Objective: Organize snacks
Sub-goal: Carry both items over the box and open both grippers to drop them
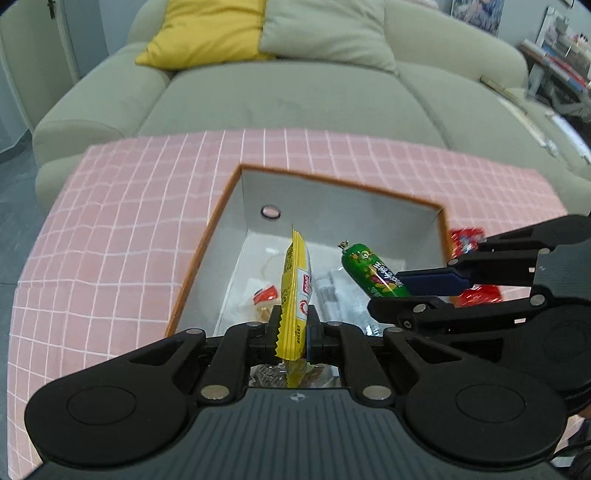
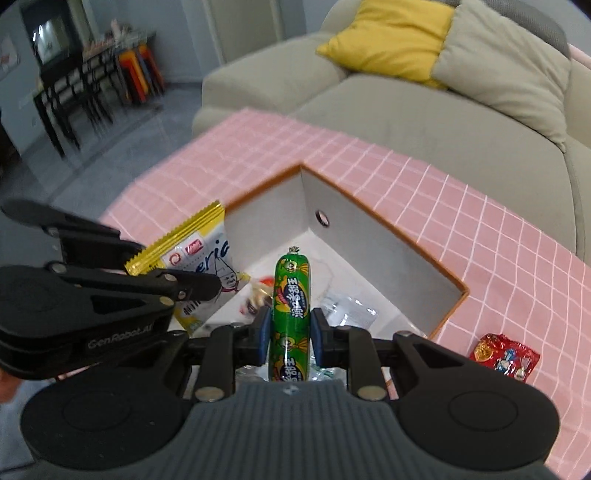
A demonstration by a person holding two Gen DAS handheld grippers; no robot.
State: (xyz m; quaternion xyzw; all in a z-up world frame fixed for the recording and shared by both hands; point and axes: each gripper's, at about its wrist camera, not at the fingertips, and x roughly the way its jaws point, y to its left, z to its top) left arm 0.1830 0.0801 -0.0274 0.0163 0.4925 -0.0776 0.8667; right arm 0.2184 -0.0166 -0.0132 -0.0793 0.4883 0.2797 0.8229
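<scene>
An open box point(image 1: 332, 206) with an orange rim and white walls point(image 2: 369, 236) stands on a pink checked cloth. My left gripper point(image 1: 293, 332) is shut on a yellow snack packet point(image 1: 295, 291), held on edge over the box's near side. In the right wrist view the same packet point(image 2: 207, 254) shows its white face in the left gripper point(image 2: 207, 286). My right gripper point(image 2: 288, 332) is shut on a green sausage stick point(image 2: 290, 295), which points into the box. From the left wrist view the sausage point(image 1: 373, 273) and right gripper point(image 1: 391, 291) hang over the box's right part.
Small wrapped snacks point(image 1: 264, 295) and clear wrappers point(image 2: 351, 314) lie on the box floor. A red packet point(image 2: 506, 356) lies on the cloth point(image 1: 129, 221) right of the box. A grey-green sofa point(image 1: 277, 96) with a yellow cushion point(image 1: 207, 33) stands behind the table.
</scene>
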